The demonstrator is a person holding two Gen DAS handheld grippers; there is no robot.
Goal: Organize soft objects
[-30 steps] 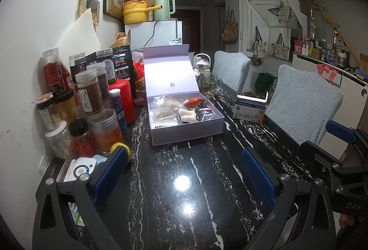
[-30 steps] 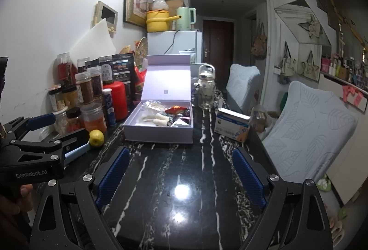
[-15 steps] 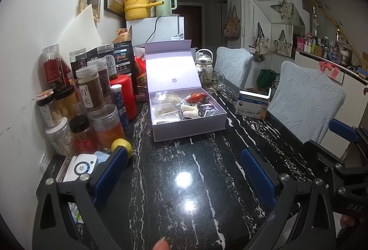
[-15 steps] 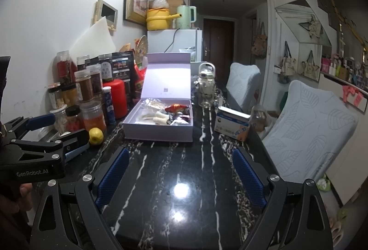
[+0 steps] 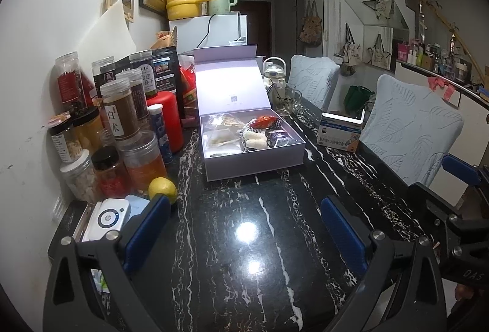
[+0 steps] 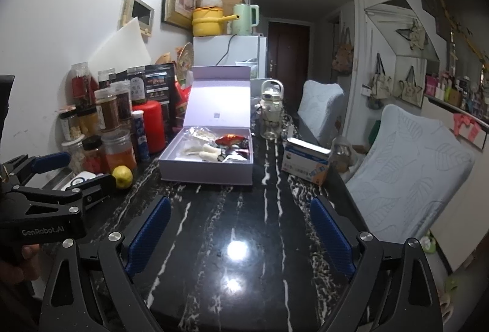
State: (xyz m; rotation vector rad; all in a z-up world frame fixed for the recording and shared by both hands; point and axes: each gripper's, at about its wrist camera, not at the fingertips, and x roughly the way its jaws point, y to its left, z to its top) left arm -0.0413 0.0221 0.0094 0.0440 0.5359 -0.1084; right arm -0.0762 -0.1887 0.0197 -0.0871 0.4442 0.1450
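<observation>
Lavender gift box (image 5: pixel 253 156) sits lid-up mid-table, soft packets (image 5: pixel 249 133) loose inside. Left gripper (image 5: pixel 244 228) and right gripper (image 6: pixel 241 231) hover short of it — jaws apart, empty. Judgement: approach low over the front wall, pinch one packet by its edge — avoid crushing neighbours or nudging the lemon (image 5: pixel 162 189).

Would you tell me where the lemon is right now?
In both views the lemon sits on the table's left side, just before the jars.

Black marble table (image 5: pixel 244 255): lavender box (image 5: pixel 253 160) (lid up), lemon (image 5: pixel 162 190), jars (image 5: pixel 122 118), carton (image 5: pixel 339 133).
</observation>
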